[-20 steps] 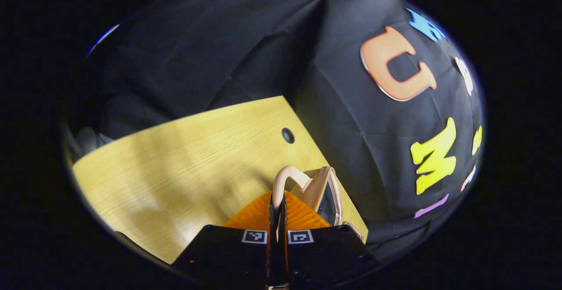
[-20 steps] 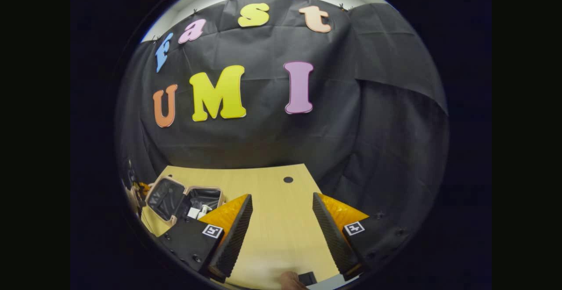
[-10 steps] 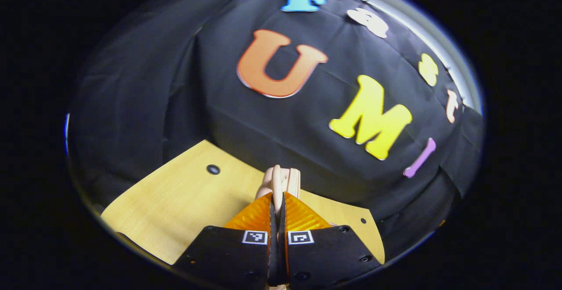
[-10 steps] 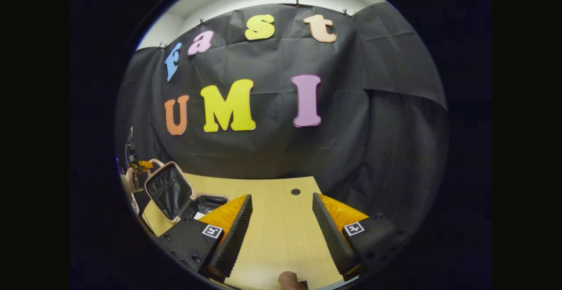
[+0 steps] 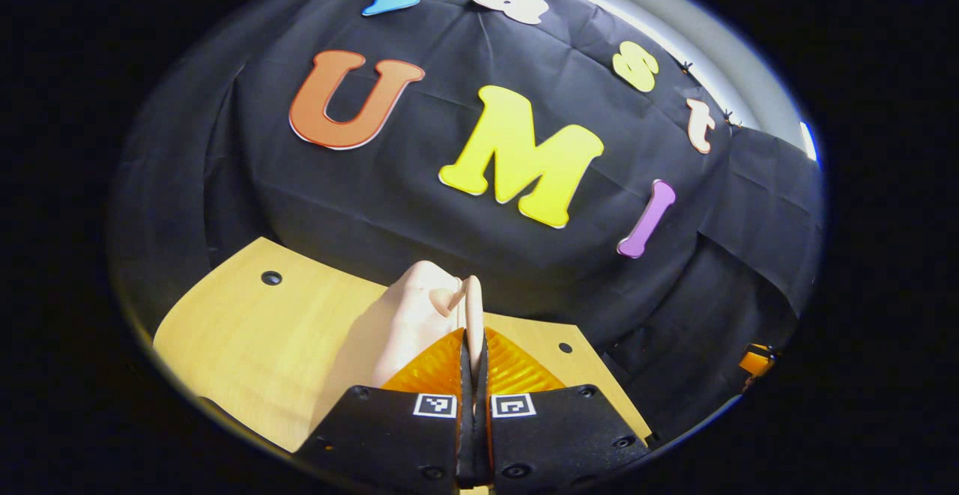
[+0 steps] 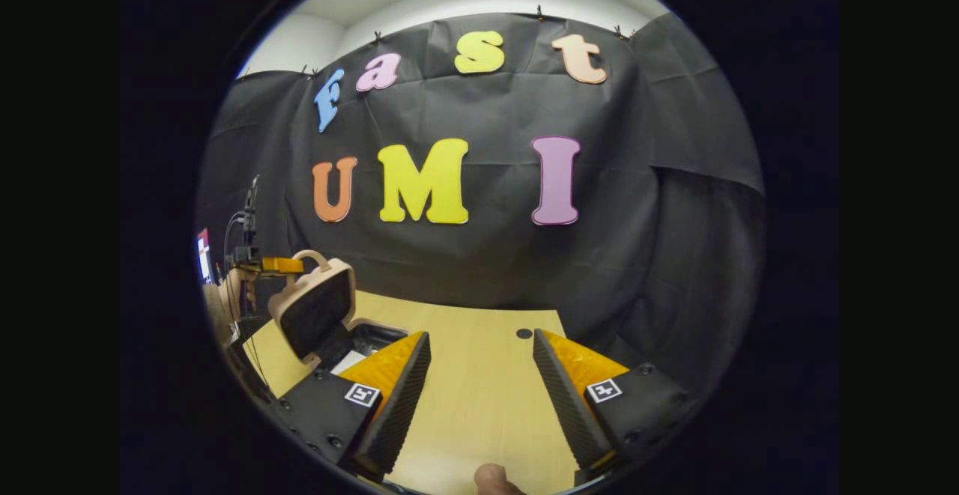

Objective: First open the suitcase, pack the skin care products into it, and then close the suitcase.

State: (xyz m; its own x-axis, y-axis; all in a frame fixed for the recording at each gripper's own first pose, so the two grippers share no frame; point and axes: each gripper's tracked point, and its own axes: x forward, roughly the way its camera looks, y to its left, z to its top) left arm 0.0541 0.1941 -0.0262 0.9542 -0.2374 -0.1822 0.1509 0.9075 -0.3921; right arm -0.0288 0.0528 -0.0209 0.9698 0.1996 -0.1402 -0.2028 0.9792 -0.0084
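- Left gripper view: the left gripper (image 5: 473,360) points level over the table (image 5: 262,330), its two fingers pressed together on the thin handle (image 5: 473,315) of the suitcase lid (image 5: 416,323). The lid's pale shell shows at 11 o'clock from the fingertips.
- Right gripper view: the right gripper (image 6: 479,375) hangs low over the table's near edge with its fingers spread wide and nothing between them. A fingertip (image 6: 491,476) of the person shows at 6 o'clock.
- In the same view the suitcase (image 6: 352,334) lies at 9 o'clock from the right gripper, its lid half raised and tilted, dark lining facing the base. The left gripper holds the handle at the lid's top, with a hand (image 6: 228,304) behind it at 9 o'clock.
- A white item (image 6: 346,361) lies in the base, partly hidden by a finger; what it is cannot be told.
- Each finger mount carries one square black-and-white marker, two per gripper; no readable text on the suitcase.
- Counted: one suitcase, two grippers, two round holes (image 5: 271,278) in the table in the left gripper view, one in the right.
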